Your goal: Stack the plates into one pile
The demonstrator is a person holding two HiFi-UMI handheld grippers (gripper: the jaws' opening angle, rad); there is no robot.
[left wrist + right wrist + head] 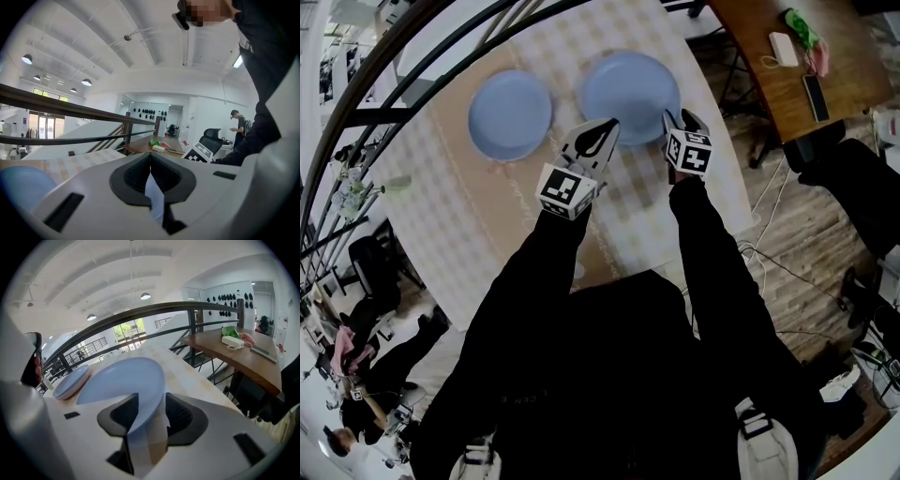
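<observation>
Plates for stacking, two, pale blue, lie flat and apart on a checked table [487,220]. The left plate [510,114] rests untouched. The left gripper [604,133], jaws together on nothing, hovers near the closer rim of the right plate [628,89]. The right gripper [678,118] stands at that plate's right edge, jaws apart with the rim between them and no clamp evident. The plate is probably stiff, smooth, fairly heavy and breakable. It is best taken at the rim, gripped deep and lifted level, since a shallow hold could let it tip or slide.
</observation>
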